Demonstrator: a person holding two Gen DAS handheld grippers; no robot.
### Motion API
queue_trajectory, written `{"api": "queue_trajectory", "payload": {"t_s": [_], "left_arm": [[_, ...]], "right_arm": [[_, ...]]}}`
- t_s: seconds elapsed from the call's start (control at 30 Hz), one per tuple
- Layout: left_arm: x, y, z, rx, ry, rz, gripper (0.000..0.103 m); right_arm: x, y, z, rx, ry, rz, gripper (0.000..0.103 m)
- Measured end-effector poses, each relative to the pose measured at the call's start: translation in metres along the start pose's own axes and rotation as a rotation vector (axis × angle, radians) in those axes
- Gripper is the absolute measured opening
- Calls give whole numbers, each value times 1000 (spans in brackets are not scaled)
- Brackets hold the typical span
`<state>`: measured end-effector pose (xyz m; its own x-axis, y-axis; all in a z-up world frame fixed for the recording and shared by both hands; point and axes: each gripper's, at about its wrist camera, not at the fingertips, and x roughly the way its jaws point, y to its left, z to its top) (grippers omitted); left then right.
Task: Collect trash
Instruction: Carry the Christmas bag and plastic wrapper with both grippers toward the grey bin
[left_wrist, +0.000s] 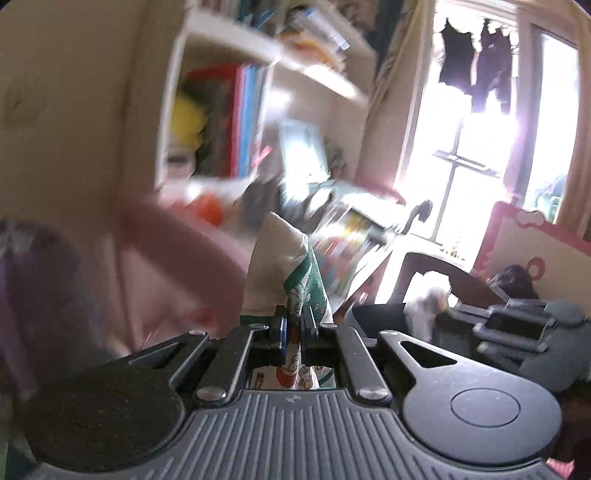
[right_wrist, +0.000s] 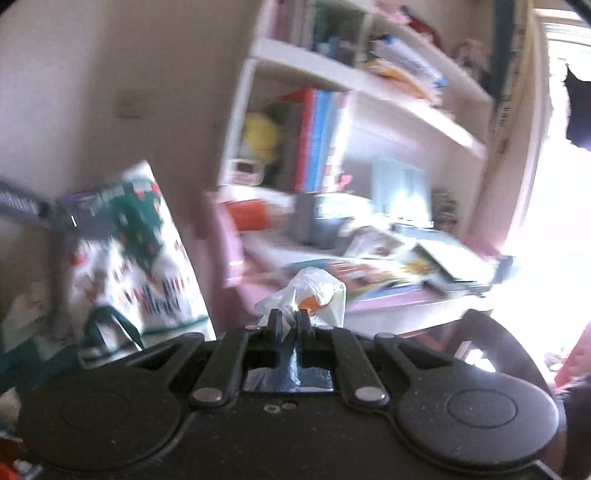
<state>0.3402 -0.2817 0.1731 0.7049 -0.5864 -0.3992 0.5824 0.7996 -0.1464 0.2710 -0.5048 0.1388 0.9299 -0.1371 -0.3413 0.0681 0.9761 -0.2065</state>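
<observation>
My left gripper (left_wrist: 293, 319) is shut on the edge of a white shopping bag with a green and red print (left_wrist: 282, 269), which sticks up between the jaws. The same printed bag (right_wrist: 140, 251) hangs at the left of the right wrist view, held by the left gripper (right_wrist: 70, 218), with its green handle (right_wrist: 110, 325) drooping. My right gripper (right_wrist: 290, 319) is shut on a crumpled clear plastic bag with something orange inside (right_wrist: 314, 291), held up in the air. Both views are motion-blurred.
A white bookshelf (right_wrist: 354, 92) with books and a yellow toy (right_wrist: 260, 136) stands above a pink desk (right_wrist: 388, 291) piled with books and papers. A bright window (left_wrist: 469, 147) with dark clothes hanging is on the right. A black chair back (left_wrist: 439, 269) is below it.
</observation>
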Motion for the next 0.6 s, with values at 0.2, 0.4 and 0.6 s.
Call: {"api": "queue_trajectory", "payload": {"t_s": [0.2, 0.4, 0.6], "left_arm": [[40, -56, 44, 11, -42, -91, 6], [86, -98, 43, 28, -2, -144, 6], [144, -120, 1, 83, 130, -142, 6]], "right_arm": [[19, -49, -13, 41, 36, -87, 6], [29, -72, -41, 56, 97, -93, 6], [44, -73, -64, 28, 165, -72, 6]]}}
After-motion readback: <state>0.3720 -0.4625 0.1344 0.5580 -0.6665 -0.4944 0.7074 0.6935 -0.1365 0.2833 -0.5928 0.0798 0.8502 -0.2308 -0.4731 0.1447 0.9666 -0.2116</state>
